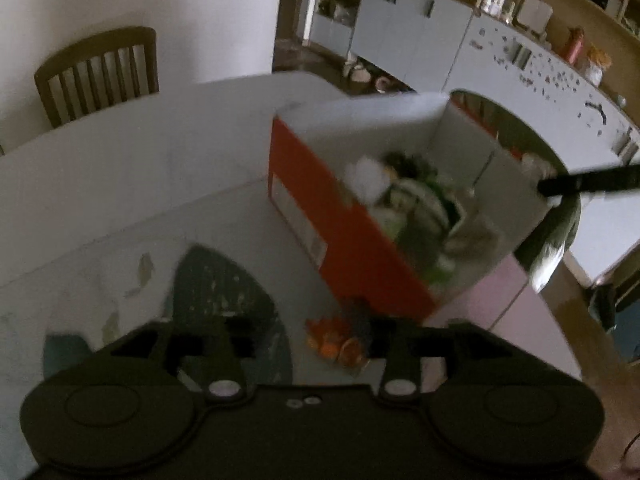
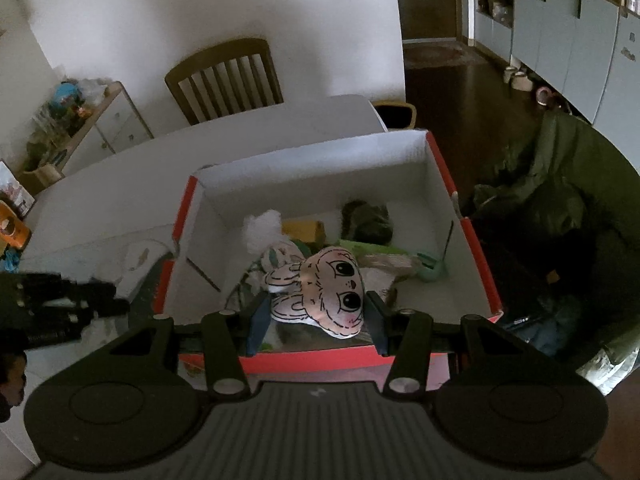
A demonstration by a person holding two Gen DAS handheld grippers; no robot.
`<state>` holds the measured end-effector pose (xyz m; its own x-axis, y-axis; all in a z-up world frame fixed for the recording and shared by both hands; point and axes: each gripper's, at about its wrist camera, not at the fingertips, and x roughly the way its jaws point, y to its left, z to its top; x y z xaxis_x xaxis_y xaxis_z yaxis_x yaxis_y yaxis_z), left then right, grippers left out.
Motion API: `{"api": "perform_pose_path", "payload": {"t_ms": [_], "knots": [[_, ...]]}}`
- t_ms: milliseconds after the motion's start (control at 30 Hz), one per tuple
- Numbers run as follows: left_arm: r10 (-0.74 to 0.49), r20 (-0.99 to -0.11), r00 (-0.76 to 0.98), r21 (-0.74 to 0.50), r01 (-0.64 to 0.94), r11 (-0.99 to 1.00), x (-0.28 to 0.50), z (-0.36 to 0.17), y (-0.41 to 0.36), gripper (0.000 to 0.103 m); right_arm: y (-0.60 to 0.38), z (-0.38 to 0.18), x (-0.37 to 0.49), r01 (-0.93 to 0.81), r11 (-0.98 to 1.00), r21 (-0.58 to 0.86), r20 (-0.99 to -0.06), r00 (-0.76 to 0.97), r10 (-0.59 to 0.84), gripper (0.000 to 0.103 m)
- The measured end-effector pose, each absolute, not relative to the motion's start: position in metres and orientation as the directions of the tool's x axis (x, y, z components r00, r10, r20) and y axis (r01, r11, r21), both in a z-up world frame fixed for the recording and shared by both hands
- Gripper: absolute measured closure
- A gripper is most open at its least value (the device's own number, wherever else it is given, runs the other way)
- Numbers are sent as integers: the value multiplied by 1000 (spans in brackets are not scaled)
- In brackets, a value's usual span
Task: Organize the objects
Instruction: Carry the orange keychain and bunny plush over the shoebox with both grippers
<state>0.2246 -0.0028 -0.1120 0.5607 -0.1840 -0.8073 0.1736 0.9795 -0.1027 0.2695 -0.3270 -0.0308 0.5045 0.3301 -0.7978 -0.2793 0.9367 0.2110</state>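
Behind my table (image 2: 120, 184) a slatted wooden chair (image 2: 226, 80) stands against the white wall (image 2: 200, 8). A low drawer unit (image 2: 108, 120) at far left has clutter on top. Grey cabinets (image 2: 568, 32) line the far right. A dark green jacket (image 2: 560, 184) is heaped just beside the table. Floor (image 2: 460, 88) is dark.

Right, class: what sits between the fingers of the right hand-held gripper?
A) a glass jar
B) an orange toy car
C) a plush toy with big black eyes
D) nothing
C: in the right wrist view the plush toy sits clamped between the right hand-held gripper fingers, above the red-and-white box.
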Motion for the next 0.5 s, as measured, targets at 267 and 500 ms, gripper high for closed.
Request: {"api": "perform_pose_path", "payload": {"t_ms": [267,500], "knots": [[-215,-831,514,-32,341,939,225,-151,-27,17,-329,-38,279,-272,941,203,-817,482,316,53],[-240,-853,464,-54,378,924,237,-178,-29,19,-329,-43,283,-267,945,190,-829,473,300,53]]}}
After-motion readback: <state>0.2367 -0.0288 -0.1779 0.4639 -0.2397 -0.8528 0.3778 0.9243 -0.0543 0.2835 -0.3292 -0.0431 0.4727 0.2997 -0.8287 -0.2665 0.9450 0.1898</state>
